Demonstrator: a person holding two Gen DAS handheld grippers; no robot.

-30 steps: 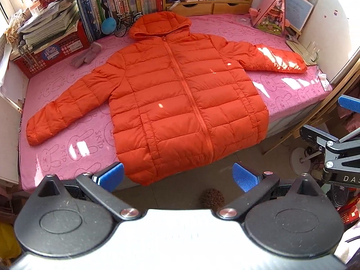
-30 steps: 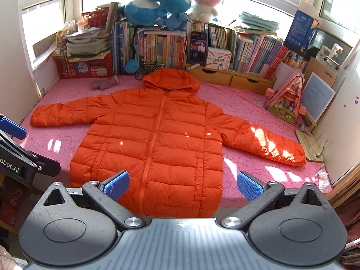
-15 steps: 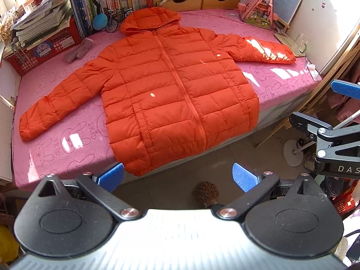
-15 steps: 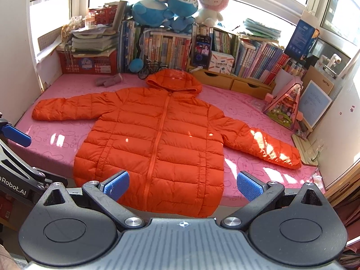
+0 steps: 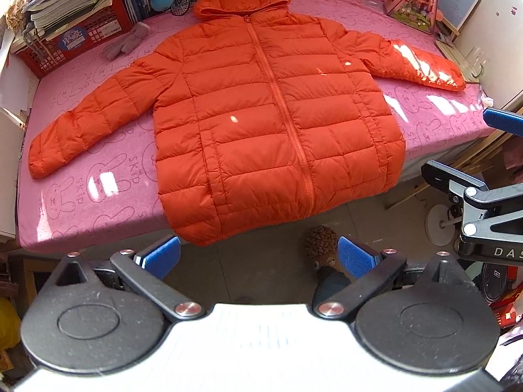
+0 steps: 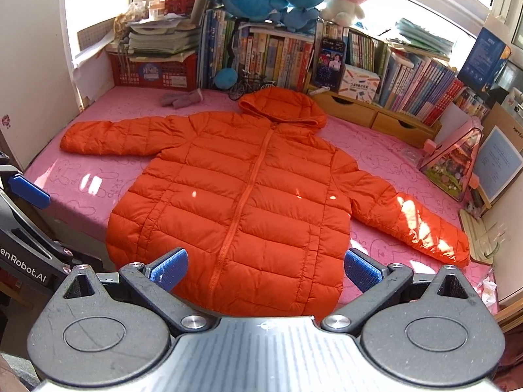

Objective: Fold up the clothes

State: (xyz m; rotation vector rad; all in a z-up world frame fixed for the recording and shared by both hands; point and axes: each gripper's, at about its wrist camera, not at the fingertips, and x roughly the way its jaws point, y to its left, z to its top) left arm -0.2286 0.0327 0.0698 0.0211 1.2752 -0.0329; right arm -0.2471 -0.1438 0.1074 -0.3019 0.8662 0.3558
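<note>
Currently the orange hooded puffer jacket lies flat, zipped, front up on the pink bunny-print bed, sleeves spread, hem overhanging the near edge. Left gripper fingers spread wide, holding nothing, short of the hem. Right gripper fingers likewise wide and empty, above the hem

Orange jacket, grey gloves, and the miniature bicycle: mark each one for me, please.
orange jacket [image 5: 271, 124], left wrist view, on the chest panel beside the zip.
grey gloves [image 6: 181, 98], right wrist view, on the middle of the pair.
miniature bicycle [image 6: 251, 84], right wrist view, on the frame between its wheels.
</note>
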